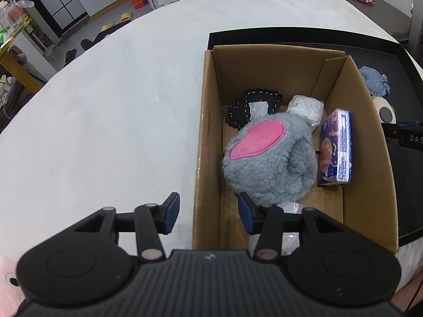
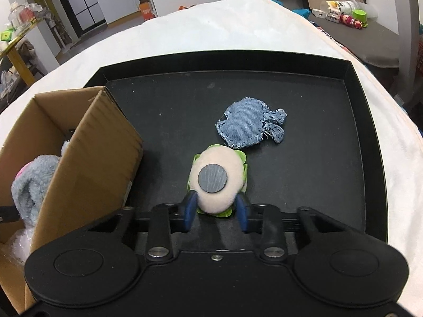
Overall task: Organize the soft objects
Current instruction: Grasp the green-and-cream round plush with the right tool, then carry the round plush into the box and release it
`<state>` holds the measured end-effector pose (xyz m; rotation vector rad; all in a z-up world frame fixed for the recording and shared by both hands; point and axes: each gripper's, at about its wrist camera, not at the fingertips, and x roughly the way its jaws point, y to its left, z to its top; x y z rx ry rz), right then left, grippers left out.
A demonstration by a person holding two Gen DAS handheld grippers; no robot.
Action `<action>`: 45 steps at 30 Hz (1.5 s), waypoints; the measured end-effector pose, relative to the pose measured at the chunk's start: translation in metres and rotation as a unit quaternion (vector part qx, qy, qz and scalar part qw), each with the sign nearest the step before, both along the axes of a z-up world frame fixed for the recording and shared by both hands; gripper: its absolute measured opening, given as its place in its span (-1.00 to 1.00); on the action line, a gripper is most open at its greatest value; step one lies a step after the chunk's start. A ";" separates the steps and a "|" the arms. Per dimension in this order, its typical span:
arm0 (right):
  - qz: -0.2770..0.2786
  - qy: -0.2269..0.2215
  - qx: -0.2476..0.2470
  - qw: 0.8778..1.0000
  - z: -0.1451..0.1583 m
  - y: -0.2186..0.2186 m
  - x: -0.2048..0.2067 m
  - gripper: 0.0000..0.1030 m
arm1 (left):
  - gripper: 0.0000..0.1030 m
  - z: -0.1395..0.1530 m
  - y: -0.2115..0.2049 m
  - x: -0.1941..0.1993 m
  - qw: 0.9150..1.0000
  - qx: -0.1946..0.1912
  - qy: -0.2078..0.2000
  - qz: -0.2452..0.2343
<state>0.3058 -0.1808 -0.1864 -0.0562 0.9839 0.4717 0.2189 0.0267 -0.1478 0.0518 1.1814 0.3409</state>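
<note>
Two tools are working: right tool [image 2: 216, 211] is clamping the cream plush toy [image 2: 217, 182] on the tray [image 2: 370, 137]; left tool [image 1: 208, 212] is hanging apart, straddling the cardboard box [image 1: 208, 121] wall.

Tray floor [image 2: 304, 185] open right; cardboard box [image 2: 100, 158] blocks left.

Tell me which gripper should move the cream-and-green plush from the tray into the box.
Right. The right gripper already pinches the cream plush on the black tray; the left gripper straddles the cardboard box wall, empty.
</note>
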 end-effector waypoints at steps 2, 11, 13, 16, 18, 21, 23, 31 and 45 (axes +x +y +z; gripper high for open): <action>0.001 -0.002 0.002 1.000 0.004 -0.002 -0.003 -0.59 | -0.09 0.000 0.000 -0.002 1.000 -0.001 0.000 0.001; -0.002 0.008 0.007 1.000 0.013 -0.004 -0.009 -0.72 | -0.09 0.001 0.004 -0.013 1.000 -0.010 -0.003 0.004; -0.003 0.010 0.011 1.000 0.016 -0.006 -0.013 -0.74 | -0.09 0.001 0.004 -0.015 1.000 -0.014 -0.003 0.004; -0.005 0.011 0.013 1.000 0.021 -0.007 -0.018 -0.79 | -0.09 0.001 0.005 -0.018 1.000 -0.018 -0.006 0.004; -0.004 0.009 0.012 1.000 0.026 -0.007 -0.022 -0.83 | -0.09 0.002 0.006 -0.020 1.000 -0.021 -0.007 0.005; -0.001 -0.001 0.012 1.000 0.037 -0.007 -0.027 -0.88 | -0.09 0.002 0.008 -0.022 1.000 -0.028 -0.009 0.006; 0.001 -0.007 0.014 1.000 0.045 -0.006 -0.031 -0.89 | -0.09 0.002 0.008 -0.023 0.999 -0.030 -0.010 0.005; 0.018 -0.033 0.025 0.999 0.077 0.001 -0.046 -0.89 | -0.09 0.003 0.014 -0.026 0.999 -0.041 -0.017 0.006; 0.065 -0.067 0.058 0.994 0.134 0.030 -0.073 -0.89 | -0.09 0.003 0.019 -0.031 0.998 -0.056 -0.032 0.007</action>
